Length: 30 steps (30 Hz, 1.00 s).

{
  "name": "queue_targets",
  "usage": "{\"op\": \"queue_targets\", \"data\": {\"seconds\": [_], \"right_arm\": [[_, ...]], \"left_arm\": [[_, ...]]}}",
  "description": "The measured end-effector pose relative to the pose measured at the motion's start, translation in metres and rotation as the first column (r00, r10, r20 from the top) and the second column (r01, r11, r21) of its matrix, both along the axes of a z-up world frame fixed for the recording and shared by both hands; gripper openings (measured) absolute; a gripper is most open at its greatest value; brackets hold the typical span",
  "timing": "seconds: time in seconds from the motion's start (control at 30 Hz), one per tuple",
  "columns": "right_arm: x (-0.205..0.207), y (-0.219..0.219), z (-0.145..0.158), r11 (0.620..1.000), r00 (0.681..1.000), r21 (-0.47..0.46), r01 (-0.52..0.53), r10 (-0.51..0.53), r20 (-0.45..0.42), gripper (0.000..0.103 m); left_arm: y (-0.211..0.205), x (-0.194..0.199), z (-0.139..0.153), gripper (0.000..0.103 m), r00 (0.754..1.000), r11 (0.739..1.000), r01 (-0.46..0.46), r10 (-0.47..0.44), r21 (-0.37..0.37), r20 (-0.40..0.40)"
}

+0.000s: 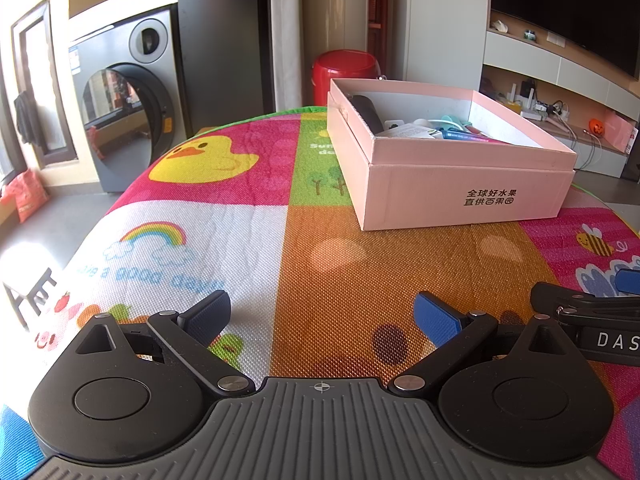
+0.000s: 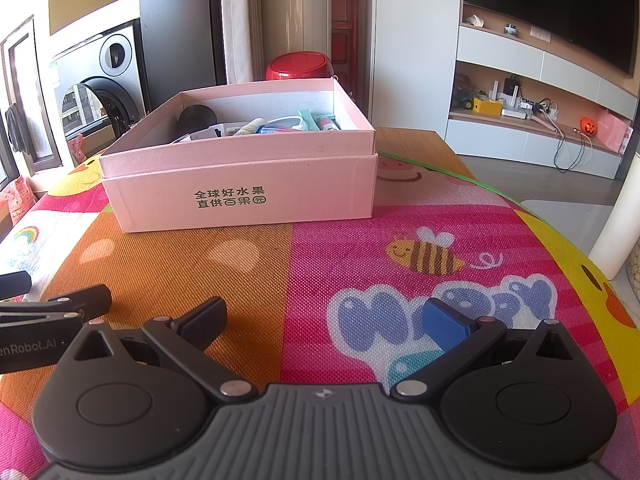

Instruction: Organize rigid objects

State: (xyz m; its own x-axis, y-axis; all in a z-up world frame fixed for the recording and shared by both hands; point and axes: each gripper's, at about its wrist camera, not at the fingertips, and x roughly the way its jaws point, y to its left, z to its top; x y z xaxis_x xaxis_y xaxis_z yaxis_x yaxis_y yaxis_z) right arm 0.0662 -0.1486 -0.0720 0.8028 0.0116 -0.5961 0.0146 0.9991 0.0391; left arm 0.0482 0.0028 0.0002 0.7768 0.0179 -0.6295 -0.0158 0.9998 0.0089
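Both tools are held spread wide and empty above the mat [image 1: 360,272]: the left tool [image 1: 322,312] and the right tool [image 2: 326,316]. The pink box [image 2: 244,196], filled with small items [image 2: 280,126], is seen ahead of both, resting on the mat.

A home, seemingly a living room. Big dark TV [image 2: 560,12] on the wall over white shelves [image 2: 520,120] with toys and cables. Washing machine [image 1: 128,100] by the window. Red bin [image 2: 300,66], maybe. Bright kids' mat [image 2: 400,260] with duck and bee over the worktop.
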Motion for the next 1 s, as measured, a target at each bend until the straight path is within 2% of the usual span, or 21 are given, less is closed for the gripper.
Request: {"op": "queue_targets", "data": {"seconds": [1.0], "right_arm": [[0.0005,0.0002,-0.0002,1.000,1.000,0.000,0.000,0.000,0.000,0.103]], "left_arm": [[-0.0009,0.0008,0.0012,0.101,1.000,1.000,0.000,0.000,-0.004,-0.005]]}}
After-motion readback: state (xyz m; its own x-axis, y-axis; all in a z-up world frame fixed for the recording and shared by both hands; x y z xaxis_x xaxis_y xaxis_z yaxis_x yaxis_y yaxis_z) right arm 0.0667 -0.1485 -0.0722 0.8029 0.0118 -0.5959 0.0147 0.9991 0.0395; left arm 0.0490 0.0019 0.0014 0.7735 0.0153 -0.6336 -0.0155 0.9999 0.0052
